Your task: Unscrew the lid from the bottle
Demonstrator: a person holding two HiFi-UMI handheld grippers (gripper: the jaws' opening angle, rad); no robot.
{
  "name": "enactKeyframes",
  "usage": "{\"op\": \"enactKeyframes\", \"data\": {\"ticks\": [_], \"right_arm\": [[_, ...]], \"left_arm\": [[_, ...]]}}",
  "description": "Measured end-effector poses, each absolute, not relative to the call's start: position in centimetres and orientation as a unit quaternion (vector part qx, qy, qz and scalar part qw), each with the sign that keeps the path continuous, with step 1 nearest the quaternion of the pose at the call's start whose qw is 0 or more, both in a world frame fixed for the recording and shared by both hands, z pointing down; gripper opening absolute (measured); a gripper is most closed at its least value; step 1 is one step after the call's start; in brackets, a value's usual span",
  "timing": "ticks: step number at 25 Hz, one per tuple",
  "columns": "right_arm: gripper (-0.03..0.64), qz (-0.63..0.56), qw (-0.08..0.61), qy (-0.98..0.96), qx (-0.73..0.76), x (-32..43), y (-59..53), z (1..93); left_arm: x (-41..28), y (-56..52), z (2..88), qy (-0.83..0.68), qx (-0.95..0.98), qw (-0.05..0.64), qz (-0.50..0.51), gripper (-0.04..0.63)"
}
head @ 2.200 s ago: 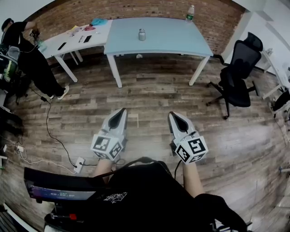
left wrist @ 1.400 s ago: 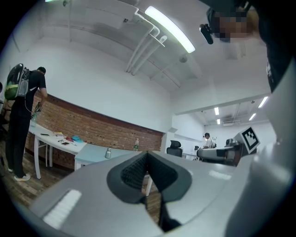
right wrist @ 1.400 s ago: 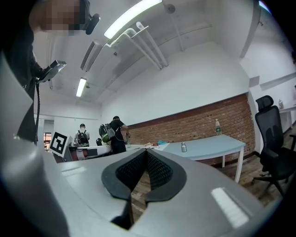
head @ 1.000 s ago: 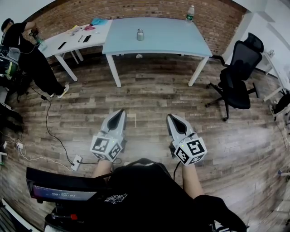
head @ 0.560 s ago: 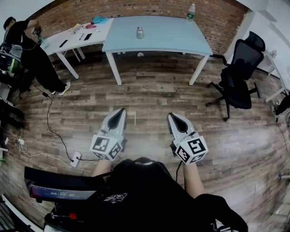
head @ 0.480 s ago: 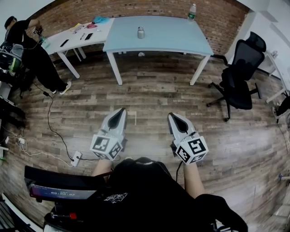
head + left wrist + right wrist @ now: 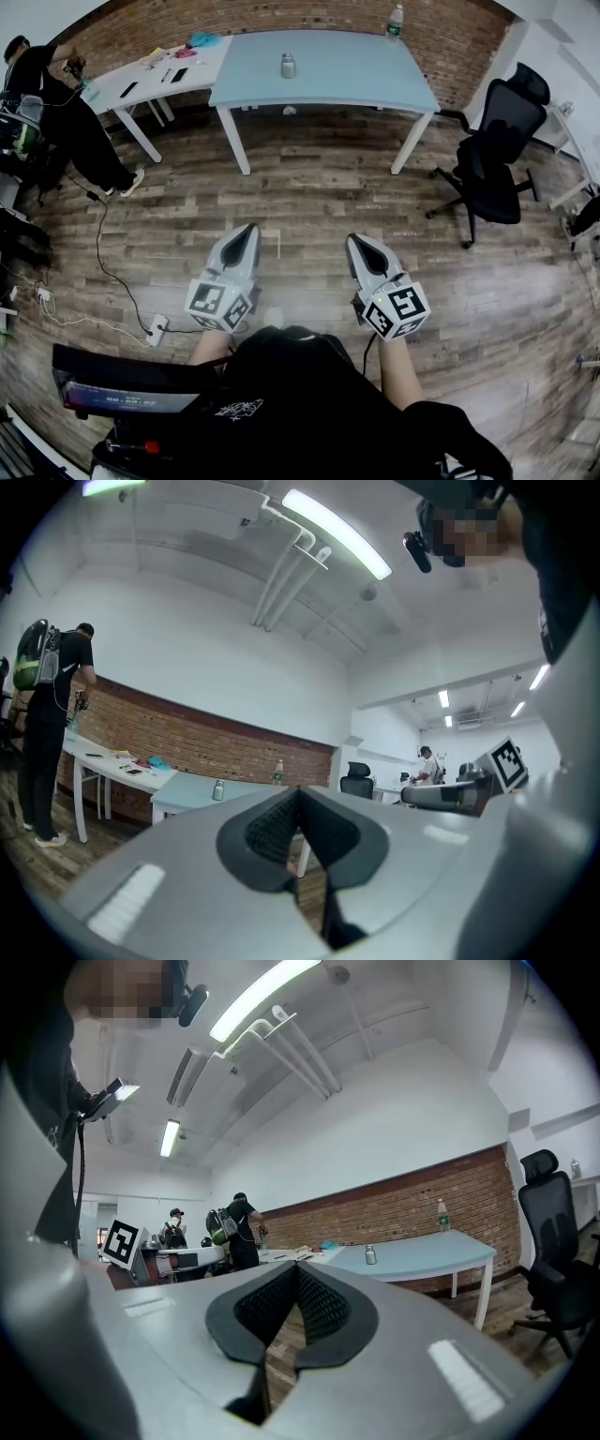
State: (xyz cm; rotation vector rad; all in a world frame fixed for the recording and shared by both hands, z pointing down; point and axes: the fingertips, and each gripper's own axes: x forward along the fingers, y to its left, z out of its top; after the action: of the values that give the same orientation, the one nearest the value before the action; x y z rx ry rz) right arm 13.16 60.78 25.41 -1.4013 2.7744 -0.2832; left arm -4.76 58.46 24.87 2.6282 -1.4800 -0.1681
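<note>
Little is being changed from the earlier pictures: the left tongs (image 7: 249, 228) and the right tongs (image 7: 359, 239) are being held side by side over the wooden floor (image 7: 319, 202) in the same places as before, and the far furniture is being shown slightly higher in the head view. The left tongs (image 7: 298, 791) are being kept fully closed with nothing between the pads, and the right tongs (image 7: 295, 1267) likewise.

The bottle (image 7: 288, 66) is being left upright on the pale blue surface (image 7: 347, 80), left of its middle and well apart from both tongs, with the lid in place; its contents cannot be made out. A plastic water bottle (image 7: 395, 21) is being kept at the far right corner of that surface.

A white table (image 7: 141, 89) is being butted against the surface's left edge, with a person (image 7: 56, 112) standing beside it. A black office chair (image 7: 497, 150) is being left to the right, and a cable (image 7: 103, 262) is being trailed across the floor at the left.
</note>
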Motion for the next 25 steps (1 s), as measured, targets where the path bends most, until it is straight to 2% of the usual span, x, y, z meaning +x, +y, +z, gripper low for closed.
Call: {"op": "enactKeyframes", "data": {"ticks": [25], "right_arm": [[0.002,-0.095,0.006,0.878,-0.469,8.9,51.9,25.0]], "left_arm": [[-7.9,48.6,25.1,-0.462,0.882,0.072,-0.063,0.000]]}}
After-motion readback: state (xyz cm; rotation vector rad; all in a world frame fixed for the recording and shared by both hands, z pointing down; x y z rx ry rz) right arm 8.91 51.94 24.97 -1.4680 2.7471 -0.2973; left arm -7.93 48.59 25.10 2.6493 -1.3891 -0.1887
